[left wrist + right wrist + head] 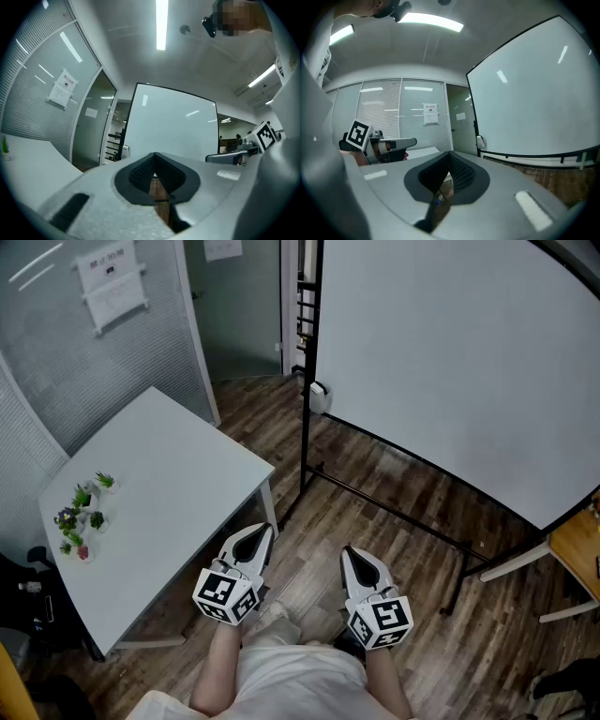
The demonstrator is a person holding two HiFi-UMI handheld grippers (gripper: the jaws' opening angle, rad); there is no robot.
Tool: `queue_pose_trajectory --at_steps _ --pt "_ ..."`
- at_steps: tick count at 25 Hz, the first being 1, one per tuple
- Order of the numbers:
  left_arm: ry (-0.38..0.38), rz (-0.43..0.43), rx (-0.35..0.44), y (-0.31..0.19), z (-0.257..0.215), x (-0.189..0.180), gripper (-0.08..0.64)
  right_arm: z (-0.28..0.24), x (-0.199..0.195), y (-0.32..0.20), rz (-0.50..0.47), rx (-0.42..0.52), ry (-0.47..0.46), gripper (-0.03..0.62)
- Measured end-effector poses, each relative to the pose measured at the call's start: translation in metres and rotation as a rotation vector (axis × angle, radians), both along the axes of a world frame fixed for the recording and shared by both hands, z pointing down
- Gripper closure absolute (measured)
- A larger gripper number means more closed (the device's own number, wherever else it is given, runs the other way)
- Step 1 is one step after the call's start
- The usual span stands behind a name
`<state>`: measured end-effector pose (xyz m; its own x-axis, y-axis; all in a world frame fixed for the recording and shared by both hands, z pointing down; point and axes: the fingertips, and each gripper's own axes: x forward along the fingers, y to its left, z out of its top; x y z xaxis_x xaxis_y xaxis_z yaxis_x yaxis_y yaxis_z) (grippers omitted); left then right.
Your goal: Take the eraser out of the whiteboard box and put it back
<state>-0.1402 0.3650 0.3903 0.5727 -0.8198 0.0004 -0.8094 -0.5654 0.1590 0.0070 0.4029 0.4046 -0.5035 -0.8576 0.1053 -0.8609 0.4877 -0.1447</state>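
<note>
We see a white whiteboard (450, 362) in a thin black frame (307, 381), standing over a floor (394, 512) of brown wood-grain planks. The desk (169, 484) is plain white, with small green plants (82, 512) near one corner. The left claw (262, 532) and right claw (352, 554) are pale grey with black ribbed pads (140, 173), and each carries a cube (225, 594) patterned in black-and-white squares. Fine grey horizontal slats stripe the wall (66, 362).
</note>
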Motion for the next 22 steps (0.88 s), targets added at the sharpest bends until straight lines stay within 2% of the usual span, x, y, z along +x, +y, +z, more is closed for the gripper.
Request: queue_pose_trajectory --at_steps 6,11,12,13,14,15,16,19,22 --pt "-0.021 0.026 -0.007 0.0 0.001 0.019 0.555 -0.001 0.009 0.005 0.012 -0.003 -0.003 0.581" --pt "0.015 0.056 -0.011 -0.001 -0.001 0.031 0.552 -0.004 0.017 0.005 0.016 0.0 -0.02 0.581" --pt "0.02 0.072 -0.01 -0.001 0.0 0.035 0.482 -0.004 0.016 0.005 0.006 -0.003 -0.031 0.58" --pt "0.019 0.084 -0.014 -0.002 0.002 0.04 0.25 -0.003 0.015 0.004 -0.01 -0.013 -0.039 0.546" --pt "0.01 0.086 -0.022 -0.004 0.005 0.044 0.104 -0.001 0.014 0.004 -0.027 -0.028 -0.042 0.361" --pt "0.001 0.081 -0.026 -0.005 0.008 0.047 0.093 0.001 0.013 0.003 -0.035 -0.042 -0.041 0.271" --pt "-0.001 0.073 -0.027 -0.005 0.008 0.048 0.084 0.002 0.014 0.002 -0.032 -0.046 -0.038 0.231" --pt "0.006 0.07 -0.022 -0.005 0.006 0.051 0.081 0.001 0.02 -0.001 -0.003 -0.035 -0.03 0.187" --pt "-0.015 0.068 -0.023 -0.005 0.008 0.055 0.081 0.001 0.028 -0.002 0.014 -0.028 -0.03 0.179"
